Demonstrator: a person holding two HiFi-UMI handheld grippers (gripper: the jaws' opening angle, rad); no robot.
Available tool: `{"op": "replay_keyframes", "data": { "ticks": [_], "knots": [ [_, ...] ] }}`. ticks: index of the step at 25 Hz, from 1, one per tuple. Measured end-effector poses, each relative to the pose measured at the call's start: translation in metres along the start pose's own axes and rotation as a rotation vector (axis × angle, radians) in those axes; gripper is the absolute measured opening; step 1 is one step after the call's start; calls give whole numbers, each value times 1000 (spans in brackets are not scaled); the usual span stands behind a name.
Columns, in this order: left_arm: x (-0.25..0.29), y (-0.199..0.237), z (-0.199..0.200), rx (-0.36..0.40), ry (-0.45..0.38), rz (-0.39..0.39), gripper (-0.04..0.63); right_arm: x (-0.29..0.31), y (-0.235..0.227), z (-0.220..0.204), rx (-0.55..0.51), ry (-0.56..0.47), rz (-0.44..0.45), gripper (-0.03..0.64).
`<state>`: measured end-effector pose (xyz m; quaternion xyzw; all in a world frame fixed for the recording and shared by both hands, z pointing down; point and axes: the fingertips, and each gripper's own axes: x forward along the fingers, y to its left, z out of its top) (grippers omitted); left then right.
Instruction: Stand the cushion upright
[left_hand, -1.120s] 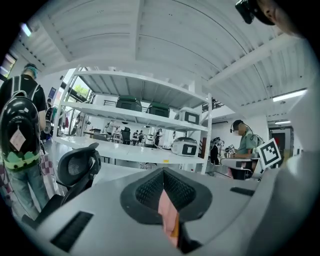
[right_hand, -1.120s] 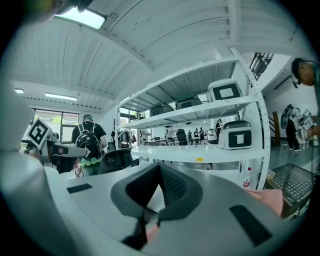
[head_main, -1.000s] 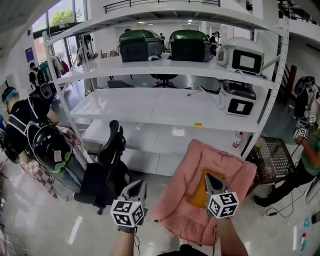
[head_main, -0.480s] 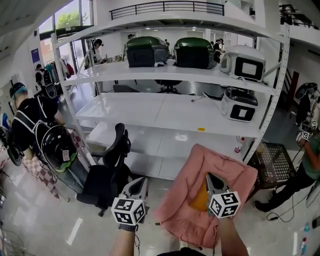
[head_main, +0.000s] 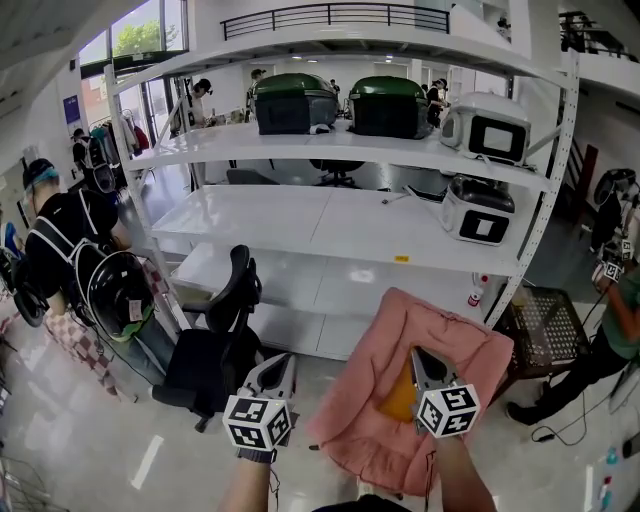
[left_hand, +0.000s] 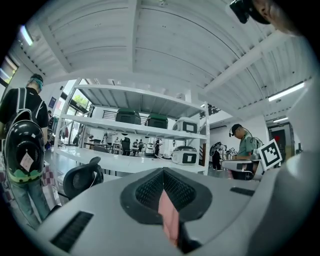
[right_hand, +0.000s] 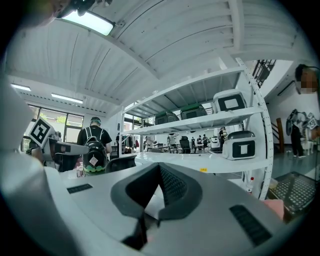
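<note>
The pink cushion (head_main: 440, 330) with an orange patch (head_main: 400, 400) at its middle slopes up in front of me, its far edge towards the shelving. My right gripper (head_main: 418, 355) is shut, with its tips at the orange patch; whether fabric is nipped is hidden. In the right gripper view the right gripper (right_hand: 155, 195) has its jaws together, and a bit of pink cushion (right_hand: 274, 207) shows at the lower right. My left gripper (head_main: 277, 362) hangs left of the cushion's edge. In its own view the left gripper (left_hand: 162, 200) is shut on a pink fabric strip (left_hand: 169, 215).
A black office chair (head_main: 215, 340) stands left of the left gripper. White shelving (head_main: 340, 225) fills the back, with white appliances (head_main: 480, 205) on it. A dark wire basket (head_main: 545, 320) sits at the right. People stand at the far left (head_main: 50, 230) and far right (head_main: 615, 320).
The shelving and chair sit slightly lower and further right in view than a second ago. Both grippers stay shut and keep their places beside and on the cushion.
</note>
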<state>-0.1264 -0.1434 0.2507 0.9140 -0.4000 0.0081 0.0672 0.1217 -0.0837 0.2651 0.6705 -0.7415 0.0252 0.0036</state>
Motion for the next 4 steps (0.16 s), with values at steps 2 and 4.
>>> {"op": "replay_keyframes", "data": {
  "ticks": [2,4],
  "knots": [
    [-1,-1,0,-1,-4,0,6,-1,0,-2,-1,1,0,3],
    [-1,-1,-1,0,-6,-1,6,-2,0,-3,-2,1,1,3]
  ]
}}
